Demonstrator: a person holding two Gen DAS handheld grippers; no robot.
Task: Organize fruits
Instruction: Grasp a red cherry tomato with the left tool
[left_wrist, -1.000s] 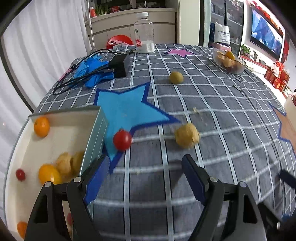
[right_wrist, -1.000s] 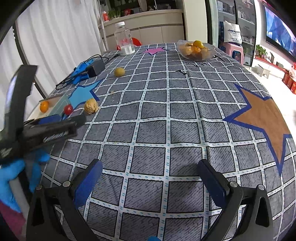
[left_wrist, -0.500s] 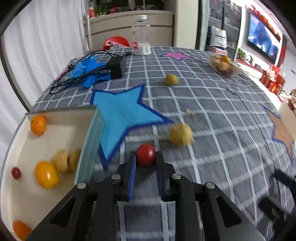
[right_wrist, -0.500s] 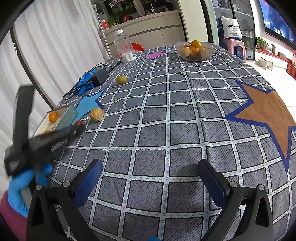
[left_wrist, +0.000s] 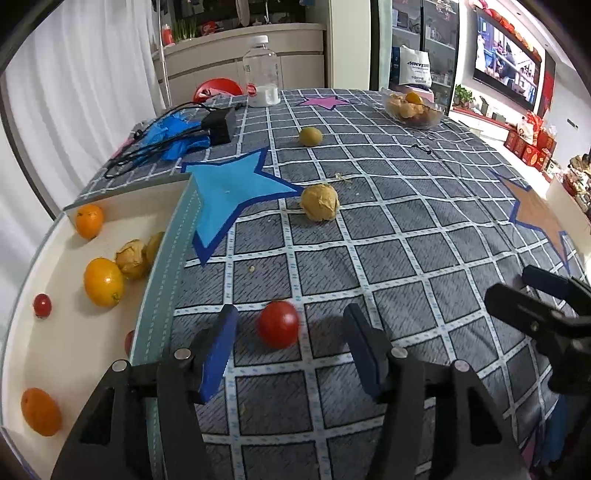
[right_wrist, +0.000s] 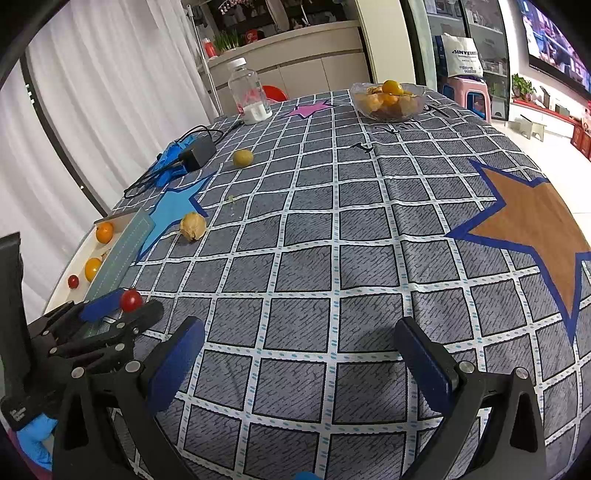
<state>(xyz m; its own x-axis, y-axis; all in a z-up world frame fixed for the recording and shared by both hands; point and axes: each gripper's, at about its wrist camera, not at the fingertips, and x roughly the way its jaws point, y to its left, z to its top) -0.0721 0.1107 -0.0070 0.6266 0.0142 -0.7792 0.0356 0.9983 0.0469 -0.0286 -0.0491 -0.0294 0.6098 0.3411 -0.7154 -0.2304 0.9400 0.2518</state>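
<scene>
My left gripper (left_wrist: 291, 341) is open, its blue pads on either side of a red cherry tomato (left_wrist: 278, 324) that lies on the checked tablecloth, untouched by either pad. The tomato also shows in the right wrist view (right_wrist: 130, 300). A white box (left_wrist: 26, 325) at the left holds oranges, husked fruits and small tomatoes. A husked golden berry (left_wrist: 319, 202) and a yellow-green fruit (left_wrist: 310, 136) lie farther back. My right gripper (right_wrist: 301, 363) is open and empty above the cloth.
A glass bowl of fruit (right_wrist: 388, 99) stands at the far right. A clear bottle (left_wrist: 261, 82), a black adapter with cables (left_wrist: 218, 123) and blue gloves (left_wrist: 173, 127) lie at the far left. The box's teal wall (left_wrist: 166, 280) runs beside my left gripper.
My left gripper was shut on the red tomato half a second ago; it has opened and the tomato now lies free between the pads. The right gripper has stayed open.
</scene>
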